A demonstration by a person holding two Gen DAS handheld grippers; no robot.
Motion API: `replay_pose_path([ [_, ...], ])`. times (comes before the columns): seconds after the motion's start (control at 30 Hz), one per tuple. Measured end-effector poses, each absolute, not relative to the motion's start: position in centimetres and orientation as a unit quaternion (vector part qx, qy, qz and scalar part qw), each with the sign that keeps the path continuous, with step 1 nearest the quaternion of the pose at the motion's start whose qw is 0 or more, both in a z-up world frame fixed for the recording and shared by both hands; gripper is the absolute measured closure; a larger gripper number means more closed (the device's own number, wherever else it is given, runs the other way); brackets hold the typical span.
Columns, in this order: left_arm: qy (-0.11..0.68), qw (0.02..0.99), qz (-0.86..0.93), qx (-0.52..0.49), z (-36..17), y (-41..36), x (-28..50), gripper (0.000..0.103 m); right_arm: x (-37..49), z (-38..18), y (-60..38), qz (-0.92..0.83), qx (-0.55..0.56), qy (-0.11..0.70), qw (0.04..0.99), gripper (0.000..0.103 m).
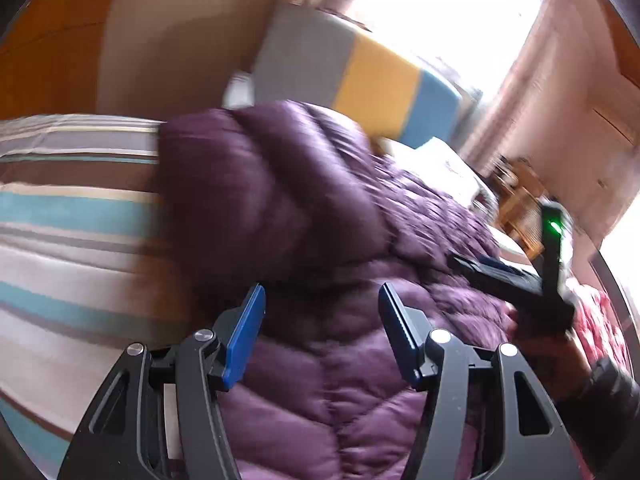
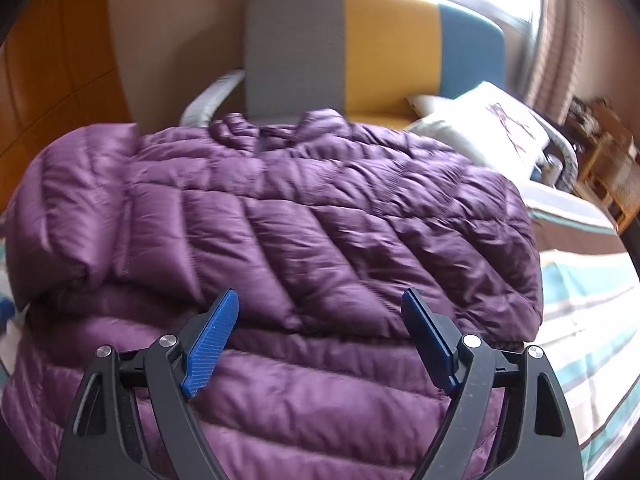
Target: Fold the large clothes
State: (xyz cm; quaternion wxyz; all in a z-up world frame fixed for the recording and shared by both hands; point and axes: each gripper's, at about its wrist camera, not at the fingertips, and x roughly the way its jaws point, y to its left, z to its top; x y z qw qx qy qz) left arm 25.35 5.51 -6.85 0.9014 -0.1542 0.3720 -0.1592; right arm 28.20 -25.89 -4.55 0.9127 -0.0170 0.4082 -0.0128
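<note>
Striped bedding [image 2: 588,280] carries the purple puffer jacket [image 2: 280,220], already doubled over. That slick, springy fill could unfold if you let it be. Your left gripper [image 1: 322,332] and right gripper [image 2: 320,340] both angle down over it, jaws apart, gripping nothing.

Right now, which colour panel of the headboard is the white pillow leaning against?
The blue panel, at the right end nearest the window. The white pillow sits below it; the yellow panel and grey panel lie further left.
</note>
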Motion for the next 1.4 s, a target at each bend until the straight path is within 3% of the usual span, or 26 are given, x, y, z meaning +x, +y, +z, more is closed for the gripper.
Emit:
replay_pose_path([
  [0.1,0.368,0.902,-0.122,-0.188,-7.1,7.8,25.8,0.034,28.0,-4.5,-25.7,-0.013,-0.008,0.412,0.911,0.020],
  [0.23,0.375,0.896,-0.104,-0.213,-7.8,9.1,27.5,0.035,27.7,-4.8,-25.8,-0.017,-0.009,0.417,0.909,0.020],
  [0.3,0.380,0.892,-0.112,-0.217,-7.9,9.0,28.8,0.044,27.4,-4.9,-26.0,-0.021,-0.007,0.420,0.907,0.020],
  [0.33,0.380,0.893,-0.115,-0.213,-7.8,8.5,29.5,0.055,27.3,-4.9,-26.2,-0.022,-0.007,0.420,0.907,0.020],
  [0.37,0.379,0.892,-0.123,-0.211,-7.6,8.4,29.7,0.072,27.2,-5.0,-26.4,-0.024,-0.008,0.421,0.907,0.020],
  [0.43,0.373,0.893,-0.154,-0.198,-6.7,7.0,30.3,0.087,27.0,-5.0,-26.8,-0.030,-0.006,0.420,0.907,0.020],
  [0.63,0.354,0.893,-0.226,-0.158,-4.3,1.4,31.3,0.091,26.3,-5.1,-28.7,-0.046,0.015,0.417,0.908,0.020],
  [0.77,0.345,0.882,-0.281,-0.153,-2.6,-3.1,32.5,0.085,26.0,-4.9,-29.9,-0.057,0.023,0.415,0.908,0.020],
  [0.8,0.344,0.880,-0.290,-0.154,-2.1,-3.9,32.6,0.080,26.0,-4.9,-30.2,-0.058,0.026,0.414,0.908,0.020],
  [0.87,0.343,0.871,-0.315,-0.160,-1.6,-5.7,32.6,0.060,25.7,-4.7,-30.7,-0.061,0.029,0.412,0.909,0.020],
  [0.9,0.339,0.872,-0.316,-0.157,-1.4,-6.2,32.3,0.057,25.6,-4.7,-30.9,-0.061,0.030,0.411,0.909,0.020],
  [1.03,0.341,0.873,-0.312,-0.155,-1.3,-6.4,31.6,0.053,25.1,-4.3,-31.2,-0.058,0.034,0.404,0.912,0.020],
  [1.13,0.341,0.865,-0.325,-0.173,-1.3,-5.1,31.1,0.038,24.8,-4.2,-31.3,-0.061,0.037,0.403,0.912,0.020],
  [1.4,0.339,0.834,-0.401,-0.173,0.8,-9.8,31.3,0.028,23.6,-4.6,-31.5,-0.068,0.040,0.411,0.908,0.020],
])
